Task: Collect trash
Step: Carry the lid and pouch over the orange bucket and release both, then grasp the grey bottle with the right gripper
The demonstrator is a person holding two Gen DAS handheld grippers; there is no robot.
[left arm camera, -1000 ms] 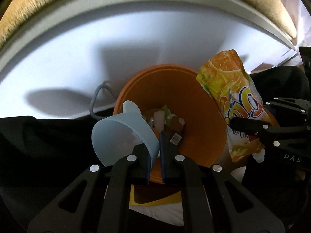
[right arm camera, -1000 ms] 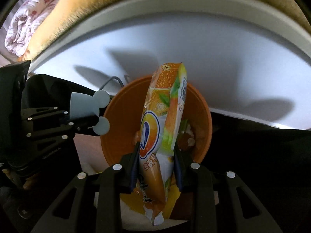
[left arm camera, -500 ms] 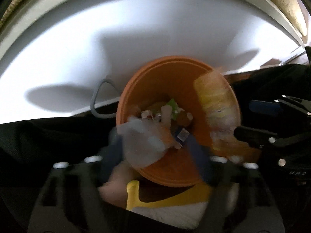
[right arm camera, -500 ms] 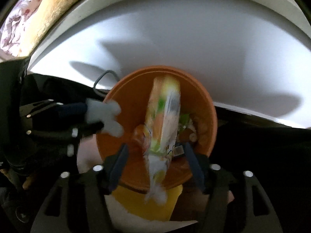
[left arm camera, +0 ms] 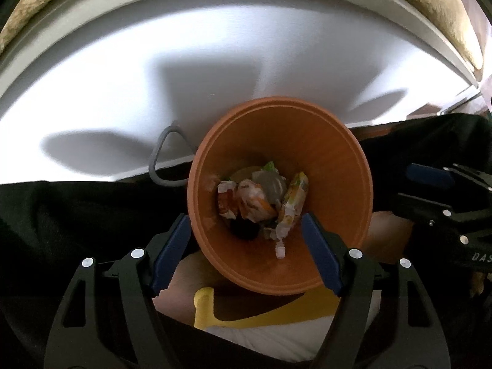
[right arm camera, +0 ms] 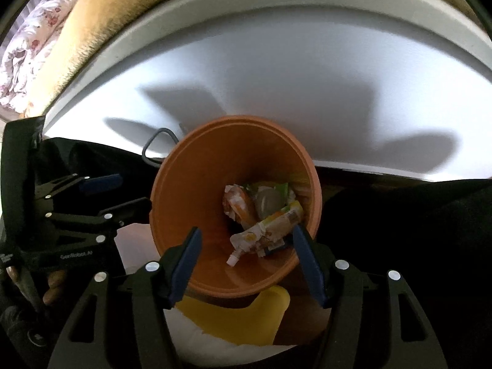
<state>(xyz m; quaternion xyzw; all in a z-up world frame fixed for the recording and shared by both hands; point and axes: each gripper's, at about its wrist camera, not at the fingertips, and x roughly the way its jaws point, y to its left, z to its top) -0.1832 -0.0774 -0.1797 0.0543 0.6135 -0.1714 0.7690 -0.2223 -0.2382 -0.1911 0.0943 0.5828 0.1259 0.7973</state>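
Note:
An orange bin (left arm camera: 332,166) (right arm camera: 200,184) stands below both grippers, against a white bed base. Inside lie the orange juice pouch (left arm camera: 290,209) (right arm camera: 270,230), the pale blue cup (left arm camera: 272,184) (right arm camera: 269,204) and other crumpled wrappers (left arm camera: 246,200). My left gripper (left arm camera: 246,252) is open and empty over the bin's near rim. My right gripper (right arm camera: 246,258) is open and empty over the bin too. Each gripper shows in the other's view, the right one (left arm camera: 442,203) at the right and the left one (right arm camera: 92,203) at the left.
A white bed base (left arm camera: 215,77) with a tan mattress (right arm camera: 92,24) rises behind the bin. A grey cord loop (left arm camera: 166,156) lies left of the bin. A yellow item (right arm camera: 240,316) on white cloth sits in front of the bin. Dark fabric (left arm camera: 77,209) flanks both sides.
Both grippers opened. The left let go of the blue cup and the right let go of the juice pouch; both dropped into the bin.

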